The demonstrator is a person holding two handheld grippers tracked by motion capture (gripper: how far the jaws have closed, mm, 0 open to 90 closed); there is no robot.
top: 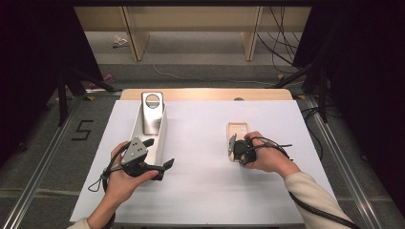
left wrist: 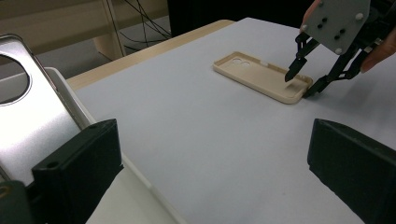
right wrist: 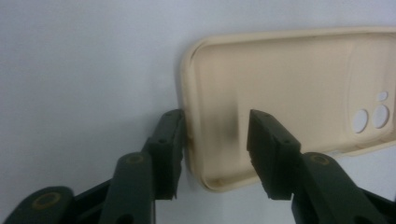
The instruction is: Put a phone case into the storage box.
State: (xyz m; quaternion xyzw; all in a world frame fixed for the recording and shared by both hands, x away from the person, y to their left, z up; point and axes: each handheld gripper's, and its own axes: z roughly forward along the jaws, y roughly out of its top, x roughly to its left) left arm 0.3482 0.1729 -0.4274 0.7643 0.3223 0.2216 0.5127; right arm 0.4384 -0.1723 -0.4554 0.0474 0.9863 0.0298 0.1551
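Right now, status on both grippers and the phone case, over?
Right gripper open, jaws straddling the beige phone case end wall, not closed. Left gripper open, beside the white tray holding the silver case. Nothing in the way.

Left gripper [top: 160,153] gapes wide; right gripper [right wrist: 215,156] half-parted, tipped downward.

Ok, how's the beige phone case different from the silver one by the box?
The beige phone case lies flat on the white sheet, hollow side up; the silver case leans tilted in the white box. The beige one is matte with small round camera holes; the silver one is shiny with one big round opening. The right tool straddles the beige case's end wall; the silver one stands free.
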